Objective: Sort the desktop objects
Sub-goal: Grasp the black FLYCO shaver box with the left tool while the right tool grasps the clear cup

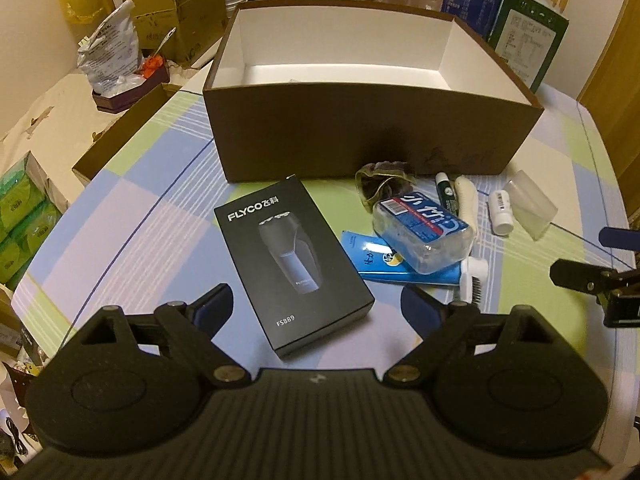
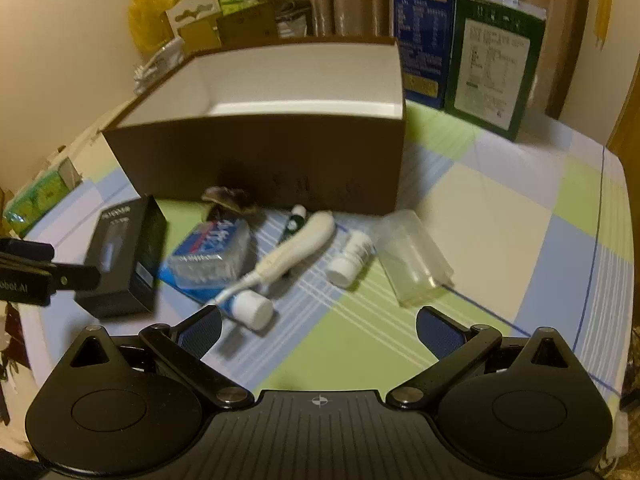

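A big brown cardboard box (image 1: 360, 136) with a white, empty inside stands at the back of the checked tablecloth. In front of it lie a black shaver box (image 1: 292, 260), a clear bottle with a blue label (image 1: 420, 232) on a blue tube (image 1: 384, 264), a cream brush (image 2: 296, 248), a small white bottle (image 2: 352, 258) and a clear plastic case (image 2: 412, 256). My left gripper (image 1: 320, 308) is open, its fingers on either side of the shaver box's near end without touching it. My right gripper (image 2: 320, 328) is open over bare cloth, near the tube's white cap (image 2: 252, 308).
A dark furry hair tie (image 1: 384, 180) and a green-capped stick (image 1: 444, 190) lie against the brown box. Tall blue (image 2: 424, 32) and green cartons (image 2: 496, 68) stand at the back right. Cardboard boxes and bags (image 1: 120, 48) crowd the left. Green tissue packs (image 1: 24, 216) sit beside the table.
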`<state>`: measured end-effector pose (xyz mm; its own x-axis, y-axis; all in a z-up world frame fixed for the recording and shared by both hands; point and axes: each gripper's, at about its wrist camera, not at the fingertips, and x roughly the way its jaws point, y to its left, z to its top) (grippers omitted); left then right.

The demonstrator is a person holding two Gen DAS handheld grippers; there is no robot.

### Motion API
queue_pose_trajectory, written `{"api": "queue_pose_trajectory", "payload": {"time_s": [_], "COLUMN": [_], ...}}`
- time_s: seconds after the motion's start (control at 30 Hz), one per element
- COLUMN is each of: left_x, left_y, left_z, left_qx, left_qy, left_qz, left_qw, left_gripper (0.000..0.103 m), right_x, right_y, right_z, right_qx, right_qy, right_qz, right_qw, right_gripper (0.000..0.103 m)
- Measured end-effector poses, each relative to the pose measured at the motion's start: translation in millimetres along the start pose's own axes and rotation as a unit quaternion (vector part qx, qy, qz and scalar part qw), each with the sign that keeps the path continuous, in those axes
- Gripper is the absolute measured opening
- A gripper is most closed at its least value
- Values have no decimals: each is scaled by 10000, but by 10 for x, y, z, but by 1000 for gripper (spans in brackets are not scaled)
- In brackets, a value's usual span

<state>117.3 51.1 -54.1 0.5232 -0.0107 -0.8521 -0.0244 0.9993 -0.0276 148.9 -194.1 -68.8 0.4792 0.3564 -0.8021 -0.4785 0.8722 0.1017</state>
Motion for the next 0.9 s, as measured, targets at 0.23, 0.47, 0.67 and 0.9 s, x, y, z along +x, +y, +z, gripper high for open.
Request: {"api": "queue_pose_trajectory", "payload": {"time_s": [0.23,0.47,0.67,0.9], "left_x": [167,425,665,788], "left_y": [24,35,46,234], "left_z": [20,77,126,199], "left_qx": [-151,-215,-61,338], "left_qy": [159,306,368,302], "left_qz": [97,289,445,456], "left_qw": [9997,9989,9983,9979], "left_gripper": [89,89,90,80], "right_x": [136,272,331,423], "right_y": [-172,-346,-464,-564], "right_z": [-50,-53,-31,27], "right_qx": [118,156,186,-10], "right_qy": [198,336,362,319], "right_qz": [-85,-246,-313,-319], "right_qw": [9997,9990,9987,9990], "right_gripper": [101,101,101,101]}}
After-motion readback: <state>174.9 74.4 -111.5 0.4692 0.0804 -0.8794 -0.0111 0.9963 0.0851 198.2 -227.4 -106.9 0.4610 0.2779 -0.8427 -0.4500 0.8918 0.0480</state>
